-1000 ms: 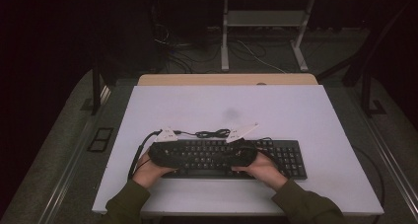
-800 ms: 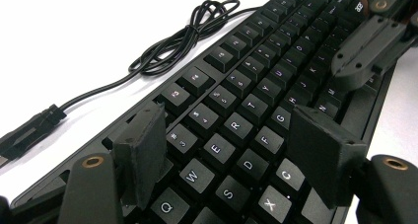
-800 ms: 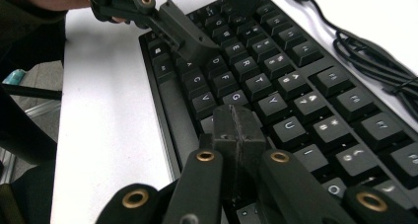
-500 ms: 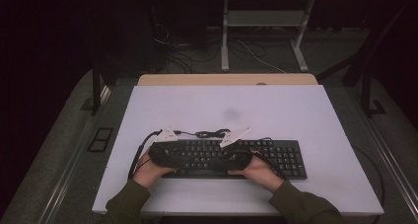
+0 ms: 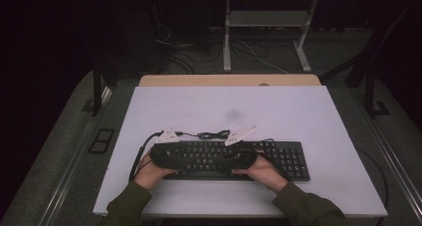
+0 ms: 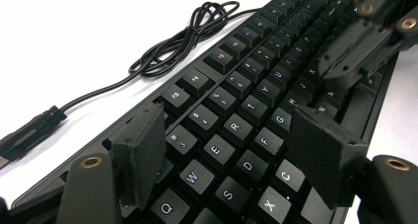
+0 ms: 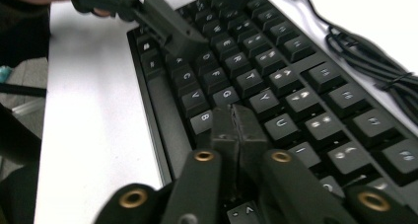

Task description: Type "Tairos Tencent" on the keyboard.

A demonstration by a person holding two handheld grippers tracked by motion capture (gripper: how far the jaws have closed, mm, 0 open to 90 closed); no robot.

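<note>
Dim lab or office: white table [image 5: 298, 111], keyboard [image 5: 278, 159], floor cables [image 5: 199, 52], metal desk frame [image 5: 263, 22] behind.

Your black full-size keyboard [image 5: 249, 159] lies on the white table [image 5: 298, 111] near its front edge. Its coiled black cable [image 5: 211, 134] lies just behind. Both grippers sit above the keys, left gripper [image 6: 226, 150] left of right gripper [image 7: 235, 123].

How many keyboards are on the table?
1: the black keyboard lies near the table's front edge, under both grippers, its cable bunched behind it.
</note>
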